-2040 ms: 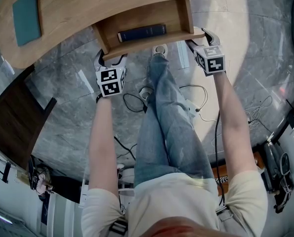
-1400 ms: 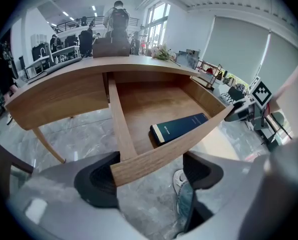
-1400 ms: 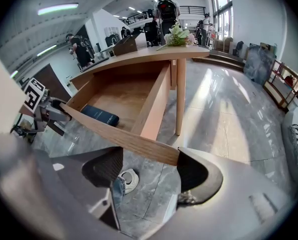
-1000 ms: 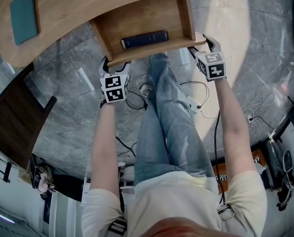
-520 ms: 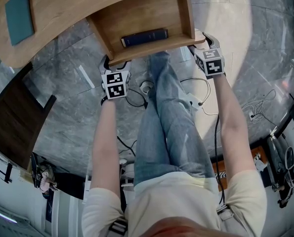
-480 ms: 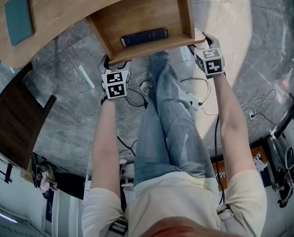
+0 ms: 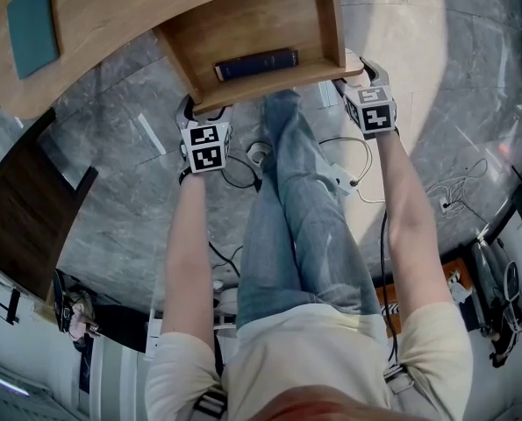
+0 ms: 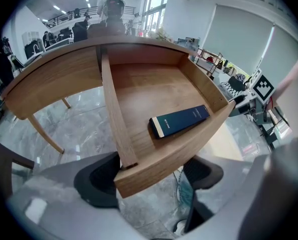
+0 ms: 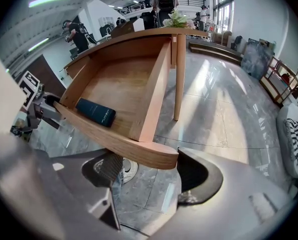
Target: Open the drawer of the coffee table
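Observation:
The wooden coffee table's [image 7: 129, 16] drawer [image 7: 252, 24] stands pulled out toward me, with a dark blue book [image 7: 255, 63] lying against its curved front board. My left gripper [image 7: 205, 112] is at the drawer's left front corner, my right gripper [image 7: 355, 73] at its right front corner. In the left gripper view the drawer [image 8: 138, 99] corner sits between the wide jaws of the left gripper [image 8: 151, 179], close to the left pad; the book [image 8: 180, 120] lies just behind. In the right gripper view the front board's rounded end [image 9: 161, 159] lies between the spread jaws of the right gripper [image 9: 151, 171].
A teal pad [image 7: 31, 24] lies on the table top. My legs [image 7: 296, 200] stretch under the drawer, with cables [image 7: 348, 178] on the marble floor. A dark wooden piece [image 7: 24, 209] stands at the left. A table leg [image 9: 180, 79] rises right of the drawer.
The drawer has slid further out of the table, and both grippers came back toward me with its front corners. Over the last half second almost nothing has shifted.

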`<move>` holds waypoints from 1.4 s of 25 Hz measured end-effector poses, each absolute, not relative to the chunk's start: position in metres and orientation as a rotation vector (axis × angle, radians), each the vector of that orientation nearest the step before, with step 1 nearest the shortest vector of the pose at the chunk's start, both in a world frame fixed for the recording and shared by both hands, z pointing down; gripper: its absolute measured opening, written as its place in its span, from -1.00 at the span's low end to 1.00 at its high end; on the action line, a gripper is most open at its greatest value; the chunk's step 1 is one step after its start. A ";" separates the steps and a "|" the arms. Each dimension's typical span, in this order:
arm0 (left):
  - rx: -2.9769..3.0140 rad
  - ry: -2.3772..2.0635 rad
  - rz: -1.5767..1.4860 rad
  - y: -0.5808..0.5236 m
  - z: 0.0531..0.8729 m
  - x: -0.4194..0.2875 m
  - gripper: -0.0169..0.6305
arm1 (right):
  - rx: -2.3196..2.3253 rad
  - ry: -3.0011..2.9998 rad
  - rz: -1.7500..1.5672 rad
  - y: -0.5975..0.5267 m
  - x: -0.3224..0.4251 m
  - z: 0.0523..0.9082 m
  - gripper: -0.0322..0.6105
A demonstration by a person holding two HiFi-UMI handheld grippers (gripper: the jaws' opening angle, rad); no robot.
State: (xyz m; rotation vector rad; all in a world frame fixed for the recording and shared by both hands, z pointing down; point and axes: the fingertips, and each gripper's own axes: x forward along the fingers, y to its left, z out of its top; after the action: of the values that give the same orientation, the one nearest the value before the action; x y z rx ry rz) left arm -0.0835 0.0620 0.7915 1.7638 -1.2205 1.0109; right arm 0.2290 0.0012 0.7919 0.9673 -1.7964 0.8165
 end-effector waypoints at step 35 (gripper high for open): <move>1.790 -1.596 0.633 0.080 0.521 -0.098 -0.95 | 1.293 -2.144 0.699 0.046 0.143 0.489 -0.89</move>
State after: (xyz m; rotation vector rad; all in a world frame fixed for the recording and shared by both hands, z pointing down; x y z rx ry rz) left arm -0.0979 0.0799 0.5209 1.7904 -1.5965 0.6328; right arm 0.1427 0.0461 0.4886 1.2931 -2.1444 0.6992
